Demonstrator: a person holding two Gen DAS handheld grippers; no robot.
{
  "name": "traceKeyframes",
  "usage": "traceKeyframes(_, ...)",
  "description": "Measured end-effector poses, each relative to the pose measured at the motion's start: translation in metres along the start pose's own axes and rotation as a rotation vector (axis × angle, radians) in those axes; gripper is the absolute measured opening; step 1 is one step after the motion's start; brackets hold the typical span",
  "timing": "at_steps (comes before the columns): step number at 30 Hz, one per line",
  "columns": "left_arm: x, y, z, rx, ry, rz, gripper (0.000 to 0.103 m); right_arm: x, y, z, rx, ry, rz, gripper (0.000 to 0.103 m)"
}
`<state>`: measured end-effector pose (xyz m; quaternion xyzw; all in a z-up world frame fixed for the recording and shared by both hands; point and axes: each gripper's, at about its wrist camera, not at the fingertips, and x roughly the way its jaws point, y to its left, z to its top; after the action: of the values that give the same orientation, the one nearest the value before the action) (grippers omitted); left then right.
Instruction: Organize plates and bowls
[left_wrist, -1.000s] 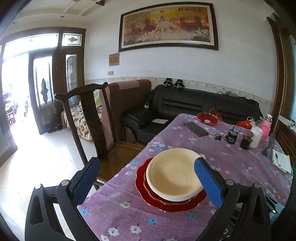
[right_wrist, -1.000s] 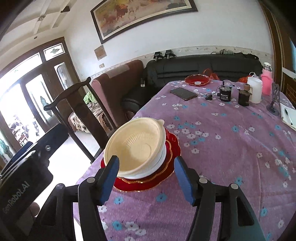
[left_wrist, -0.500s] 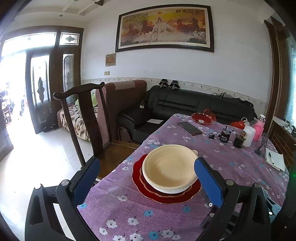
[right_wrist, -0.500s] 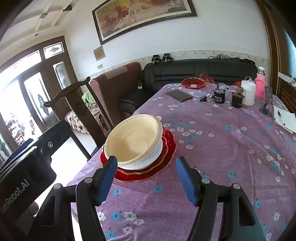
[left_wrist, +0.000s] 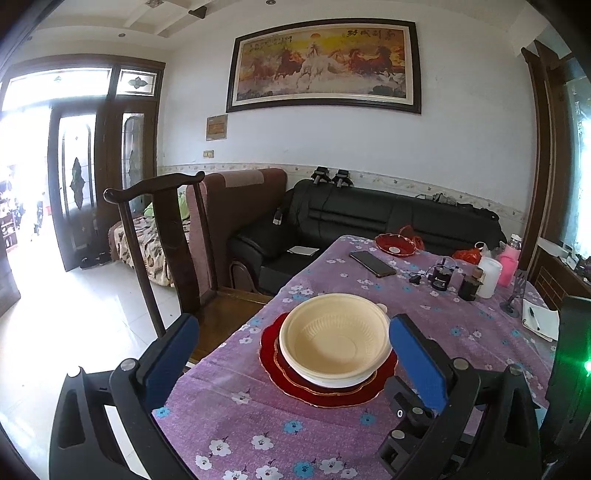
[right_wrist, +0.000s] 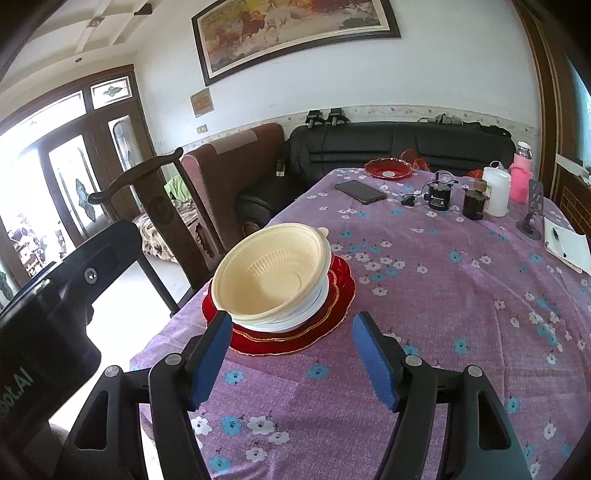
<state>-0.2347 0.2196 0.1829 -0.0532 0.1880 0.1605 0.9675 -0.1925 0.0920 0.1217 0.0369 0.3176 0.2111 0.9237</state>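
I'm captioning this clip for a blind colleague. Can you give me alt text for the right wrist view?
A cream bowl sits stacked on red plates near the edge of a purple floral tablecloth. The open, empty right hand-held gripper is just in front of it.

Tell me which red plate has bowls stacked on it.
The near red plate, under the cream bowl; the far red plate by the phone holds no bowl.

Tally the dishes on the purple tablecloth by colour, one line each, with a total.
Cream bowl, top of the stack: 1
White bowl under it: at least 1; the exact number cannot be told
Red plates: 2, stack base and far end
Total: at least 4
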Motion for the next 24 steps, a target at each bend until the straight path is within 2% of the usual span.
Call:
traceKeyframes(10, 0.002, -0.006, -0.002, 0.037, -0.023, 0.004, 0.103, 0.009, -0.003, -0.002, 0.002, 0.017, -0.002, 0.073)
traceKeyframes(24, 0.017, -0.011, -0.012, 0.063, 0.016, -0.021, 0.103, 0.017, -0.011, -0.005, 0.002, 0.021, -0.038, 0.076)
